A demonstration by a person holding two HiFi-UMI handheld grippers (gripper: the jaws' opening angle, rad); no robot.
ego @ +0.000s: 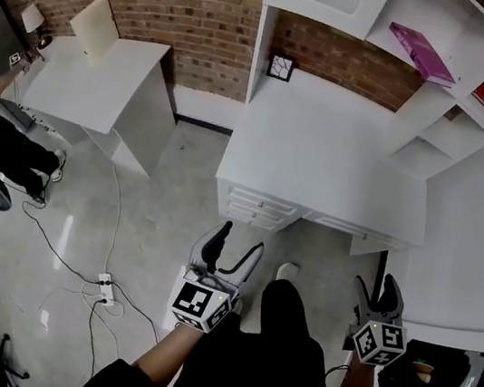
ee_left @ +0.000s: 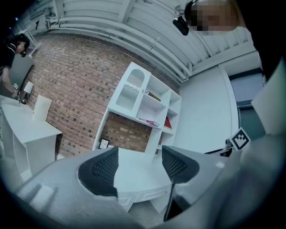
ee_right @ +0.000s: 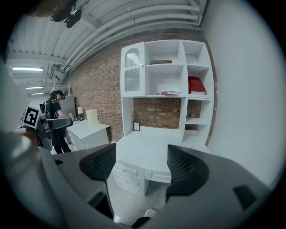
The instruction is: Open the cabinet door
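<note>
Both claws, left gripper [ego: 242, 239] and right gripper [ego: 375, 286], hang with jaws apart, holding nothing (well short of the white desk [ego: 322, 155]); the cabinet door [ee_right: 132, 69] sits closed.

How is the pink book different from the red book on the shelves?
The pink book lies flat; the red book stands up. The pink book is in the middle compartment, the red book in the one to its right. Both sit in the white shelf unit.
</note>
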